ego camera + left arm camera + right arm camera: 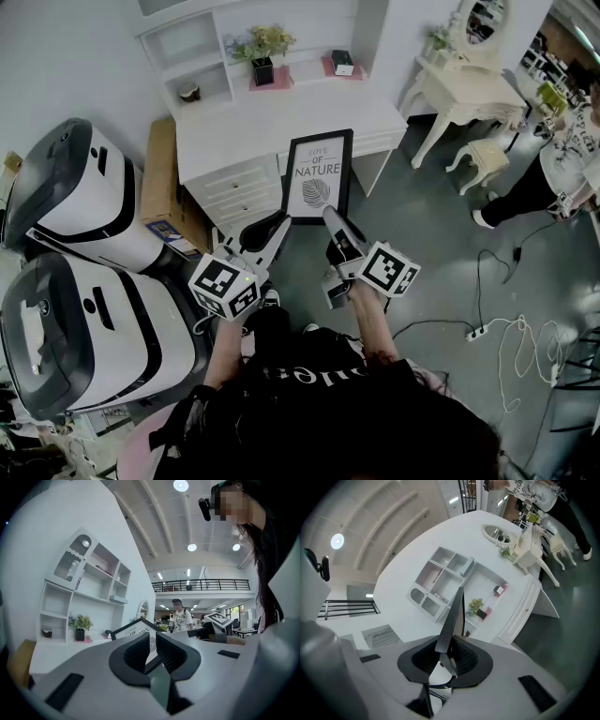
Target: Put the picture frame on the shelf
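2 claws are being pressed onto 1 picture frame (318, 177), a black-edged print reading "Love of Nature" above a leaf. The frame is being held upright in front of a white worktop (281, 127) fitted with drawers. Its lower left corner is being pinched by the left claw (279, 221). In the left gripper view, that claw (151, 643) is being shown with its jaws narrow on the black edge, and the frame (135, 631) is slanting up from between them. The lower right corner is being clamped by the right claw (331, 216). In the right gripper view, the frame (453, 613) is being seen edge-on, rising from the nearly closed jaws of that claw (449, 651).

The frame is not yet on the shelf (309, 73) at the back of the worktop. The shelf is being occupied by 1 potted plant (262, 52) and 1 small dark box (343, 62), each on a pink mat.

2 large white-and-black machines (84, 197) are standing to the left. At right, 1 white dressing table (464, 89) with an oval mirror and 1 stool (478, 155) are being flanked by another person (553, 173). 1 power strip (478, 331) is lying on the grey floor.
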Tool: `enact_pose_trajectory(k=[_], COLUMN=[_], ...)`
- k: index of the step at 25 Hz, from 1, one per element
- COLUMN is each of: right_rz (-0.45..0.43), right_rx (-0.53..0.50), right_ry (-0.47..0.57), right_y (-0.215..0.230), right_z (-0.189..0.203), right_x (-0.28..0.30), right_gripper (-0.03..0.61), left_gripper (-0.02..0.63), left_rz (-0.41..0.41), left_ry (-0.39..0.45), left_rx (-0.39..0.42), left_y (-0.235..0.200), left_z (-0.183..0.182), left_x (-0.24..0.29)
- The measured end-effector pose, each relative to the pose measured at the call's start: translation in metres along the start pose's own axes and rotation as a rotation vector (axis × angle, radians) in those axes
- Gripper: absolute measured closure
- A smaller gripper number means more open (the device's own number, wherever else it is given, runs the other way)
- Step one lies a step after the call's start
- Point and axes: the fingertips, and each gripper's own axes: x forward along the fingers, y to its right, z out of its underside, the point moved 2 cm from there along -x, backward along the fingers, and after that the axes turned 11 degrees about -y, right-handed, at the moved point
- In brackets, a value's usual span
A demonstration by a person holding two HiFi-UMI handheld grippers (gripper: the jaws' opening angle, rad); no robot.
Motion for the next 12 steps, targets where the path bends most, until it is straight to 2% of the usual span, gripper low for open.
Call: enact_pose_trajectory(k=[2, 10, 12], right_rz=[-0.024, -0.008, -0.038], right_rx=[0.008, 0.021, 0.031], right_ry=[-0.002, -0.015, -0.008], right_y=[-0.003, 0.007, 0.003], right_z=[0.000, 0.001, -0.001], right_x=[0.002, -0.010, -0.009], right_gripper=[0.485, 0.485, 0.485], left_gripper=[0.563, 0.563, 0.562], left_rz=[0.000, -0.003, -0.001], left_ry=[-0.004, -0.009, -0.011], left_rx=[-0.002, -0.009, -0.008], left_y=[0.001, 0.011, 0.013], left_z=[0.001, 0.003, 0.003], left_x=[0.001, 0.007, 0.008])
